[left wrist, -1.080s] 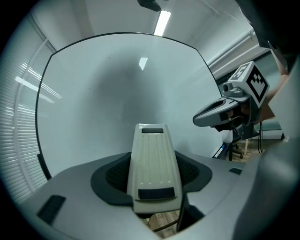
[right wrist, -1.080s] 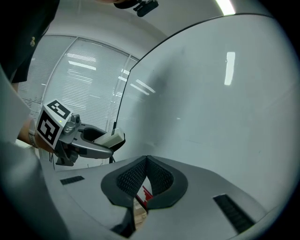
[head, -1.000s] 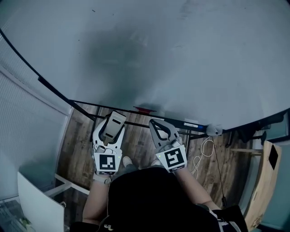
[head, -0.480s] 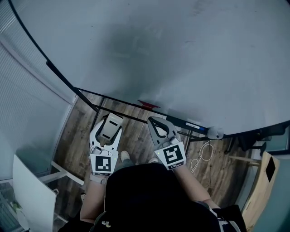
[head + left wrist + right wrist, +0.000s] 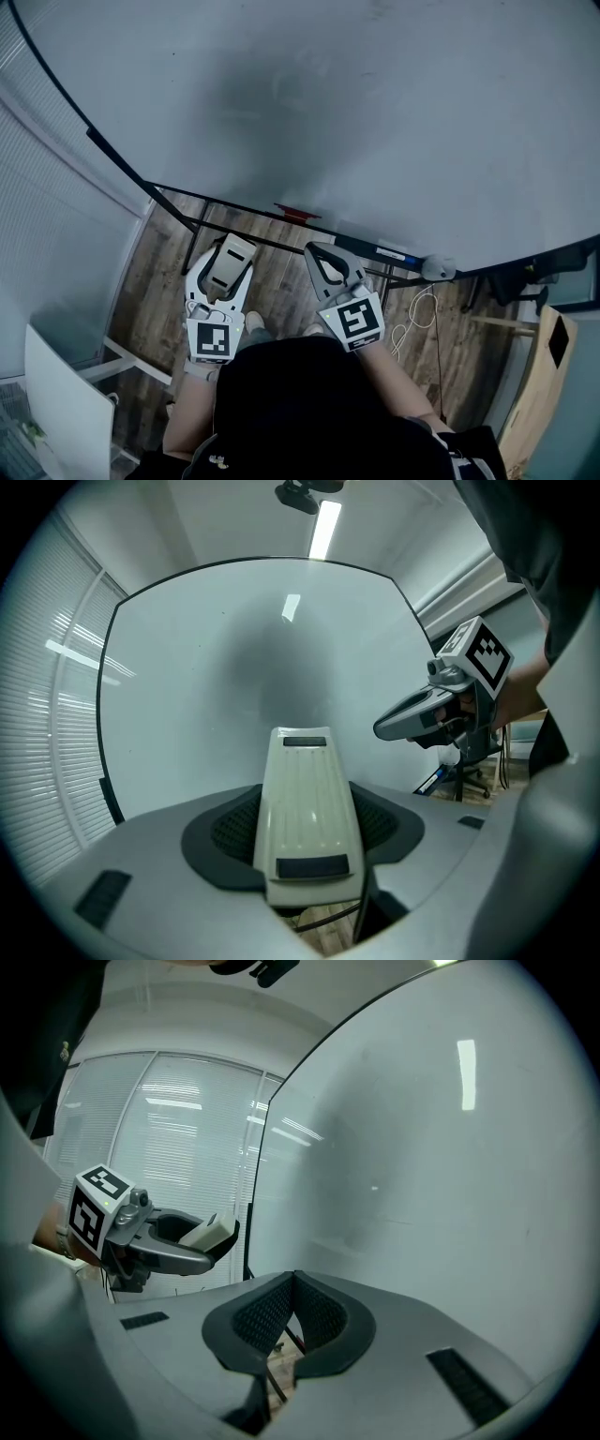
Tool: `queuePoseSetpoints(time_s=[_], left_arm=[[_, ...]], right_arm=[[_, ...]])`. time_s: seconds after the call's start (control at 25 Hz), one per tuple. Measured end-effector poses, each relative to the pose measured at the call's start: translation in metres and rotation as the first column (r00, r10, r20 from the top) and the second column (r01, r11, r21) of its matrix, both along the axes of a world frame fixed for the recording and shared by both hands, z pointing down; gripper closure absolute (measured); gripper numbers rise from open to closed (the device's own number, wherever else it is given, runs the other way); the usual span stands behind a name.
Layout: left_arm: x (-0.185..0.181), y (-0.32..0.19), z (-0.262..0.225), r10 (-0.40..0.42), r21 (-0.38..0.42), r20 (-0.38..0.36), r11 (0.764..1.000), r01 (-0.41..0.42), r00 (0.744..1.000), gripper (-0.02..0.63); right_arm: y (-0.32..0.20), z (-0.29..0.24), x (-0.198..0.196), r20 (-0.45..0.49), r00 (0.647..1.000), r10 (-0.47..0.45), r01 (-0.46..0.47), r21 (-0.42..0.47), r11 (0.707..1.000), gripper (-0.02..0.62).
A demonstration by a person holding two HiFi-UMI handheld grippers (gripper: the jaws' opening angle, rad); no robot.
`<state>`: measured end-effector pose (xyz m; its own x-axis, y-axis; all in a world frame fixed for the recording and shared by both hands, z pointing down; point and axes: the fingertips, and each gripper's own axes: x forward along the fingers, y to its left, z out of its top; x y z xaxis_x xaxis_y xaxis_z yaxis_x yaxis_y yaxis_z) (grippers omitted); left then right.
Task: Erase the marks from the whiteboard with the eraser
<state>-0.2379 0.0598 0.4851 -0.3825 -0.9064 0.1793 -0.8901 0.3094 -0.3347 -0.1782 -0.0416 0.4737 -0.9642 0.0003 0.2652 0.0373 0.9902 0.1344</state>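
A large whiteboard fills the upper part of the head view, with a faint grey smudge on it and no clear marks. My left gripper is shut on a cream eraser, held below the board's lower edge, apart from the surface. In the left gripper view the eraser lies between the jaws, pointing at the whiteboard. My right gripper is shut with nothing in it, beside the left one. In the right gripper view its tips meet, and the left gripper with the eraser shows at left.
A marker tray rail runs under the board, with a red object, a blue-capped marker and a grey object on it. White cable lies on the wooden floor. Window blinds stand at left, a wooden panel at right.
The view shifted slightly: the board and tray slid a little in frame. Both grippers sit a bit lower and left than a second ago. The eraser stays held.
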Motion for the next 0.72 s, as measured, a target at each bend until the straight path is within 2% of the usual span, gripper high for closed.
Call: queuePoseSetpoints(time_s=[0.16, 0.36, 0.72], left_arm=[[0.004, -0.007, -0.006, 0.008, 0.018, -0.004, 1.000, -0.007, 1.000, 0.341], [0.010, -0.011, 0.000, 0.051, -0.008, 0.013, 0.999, -0.051, 0.999, 0.341], [0.016, -0.025, -0.006, 0.075, 0.006, 0.012, 0.997, -0.075, 0.997, 0.341]], right_arm=[[-0.004, -0.001, 0.007, -0.001, 1.000, 0.023, -0.023, -0.003, 1.000, 0.568], [-0.008, -0.001, 0.014, -0.005, 0.999, 0.051, -0.051, -0.004, 0.999, 0.568], [-0.018, 0.001, 0.025, -0.012, 0.995, 0.097, -0.097, -0.005, 0.995, 0.567]])
